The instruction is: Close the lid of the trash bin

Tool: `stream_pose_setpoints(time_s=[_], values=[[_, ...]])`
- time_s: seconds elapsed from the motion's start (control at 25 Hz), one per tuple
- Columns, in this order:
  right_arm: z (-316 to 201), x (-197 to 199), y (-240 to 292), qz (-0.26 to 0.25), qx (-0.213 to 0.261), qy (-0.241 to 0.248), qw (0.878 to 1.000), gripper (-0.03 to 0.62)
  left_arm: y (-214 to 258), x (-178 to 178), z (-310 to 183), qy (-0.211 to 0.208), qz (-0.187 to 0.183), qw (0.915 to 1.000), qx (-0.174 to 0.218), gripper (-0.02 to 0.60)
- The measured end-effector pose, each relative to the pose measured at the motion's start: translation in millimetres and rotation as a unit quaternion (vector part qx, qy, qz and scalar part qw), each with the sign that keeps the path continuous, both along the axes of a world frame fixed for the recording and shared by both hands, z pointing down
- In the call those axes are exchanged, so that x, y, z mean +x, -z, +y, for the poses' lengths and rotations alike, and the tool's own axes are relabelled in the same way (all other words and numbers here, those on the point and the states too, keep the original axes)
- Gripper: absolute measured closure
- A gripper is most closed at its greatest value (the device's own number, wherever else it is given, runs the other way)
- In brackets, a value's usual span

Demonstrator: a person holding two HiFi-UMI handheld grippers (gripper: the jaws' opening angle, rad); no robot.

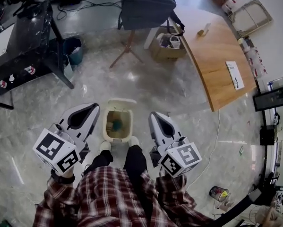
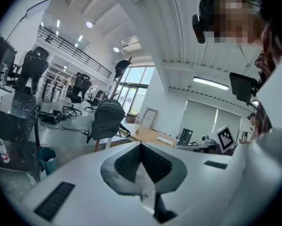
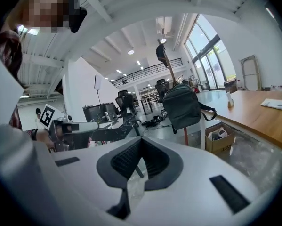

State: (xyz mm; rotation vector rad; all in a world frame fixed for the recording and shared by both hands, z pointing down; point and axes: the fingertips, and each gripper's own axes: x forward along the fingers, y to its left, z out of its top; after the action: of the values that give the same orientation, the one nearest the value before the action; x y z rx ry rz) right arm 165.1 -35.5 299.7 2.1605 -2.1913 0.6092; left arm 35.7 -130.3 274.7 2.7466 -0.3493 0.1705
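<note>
A small cream trash bin point(image 1: 105, 126) stands on the floor just in front of my feet. Its lid point(image 1: 122, 101) is tipped up at the far side, and something teal lies inside. My left gripper point(image 1: 95, 107) is held to the left of the bin, well above the floor, jaws closed to a point and holding nothing. My right gripper point(image 1: 153, 115) hangs to the right of the bin, likewise shut and holding nothing. Both gripper views look out across the room; the left gripper point(image 2: 141, 145) and right gripper point(image 3: 141, 139) show closed jaws, and the bin is out of sight there.
A dark backpack point(image 1: 147, 4) rests on a stand beyond the bin, with a cardboard box point(image 1: 168, 45) beside it. A curved wooden table point(image 1: 220, 63) runs along the right. A black desk point(image 1: 28, 37) and a teal basket point(image 1: 74, 48) stand at the left. A white cable point(image 1: 212, 141) trails over the floor.
</note>
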Motion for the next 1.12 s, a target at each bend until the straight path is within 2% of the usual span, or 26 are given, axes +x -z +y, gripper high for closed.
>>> stream_pose_setpoints(time_s=[0.12, 0.28, 0.56, 0.68, 0.84, 1.04, 1.12], values=[[-21, 19, -10, -0.003, -0.016, 0.051, 0.999, 0.582, -6, 5, -10, 0.055, -0.006, 0.9984, -0.008, 0.572], [-45, 42, -26, -0.003, -0.041, 0.138, 0.99, 0.582, -11, 15, -13, 0.135, -0.014, 0.9906, -0.019, 0.572], [-62, 58, -76, 0.007, -0.107, 0.282, 0.953, 0.582, -37, 5, 3, 0.253, -0.034, 0.9662, -0.041, 0.572], [-65, 63, -95, 0.024, -0.121, 0.312, 0.942, 0.582, -53, -3, 16, 0.279, -0.039, 0.9577, -0.058, 0.572], [-76, 64, -120, 0.038, -0.124, 0.333, 0.934, 0.582, -69, -15, 26, 0.296, -0.047, 0.9516, -0.07, 0.572], [-99, 57, -179, -0.005, -0.176, 0.37, 0.912, 0.58, -96, -45, 25, 0.334, -0.059, 0.9373, -0.079, 0.572], [-108, 54, -209, -0.007, -0.204, 0.381, 0.902, 0.58, -113, -59, 29, 0.349, -0.064, 0.9307, -0.09, 0.572]])
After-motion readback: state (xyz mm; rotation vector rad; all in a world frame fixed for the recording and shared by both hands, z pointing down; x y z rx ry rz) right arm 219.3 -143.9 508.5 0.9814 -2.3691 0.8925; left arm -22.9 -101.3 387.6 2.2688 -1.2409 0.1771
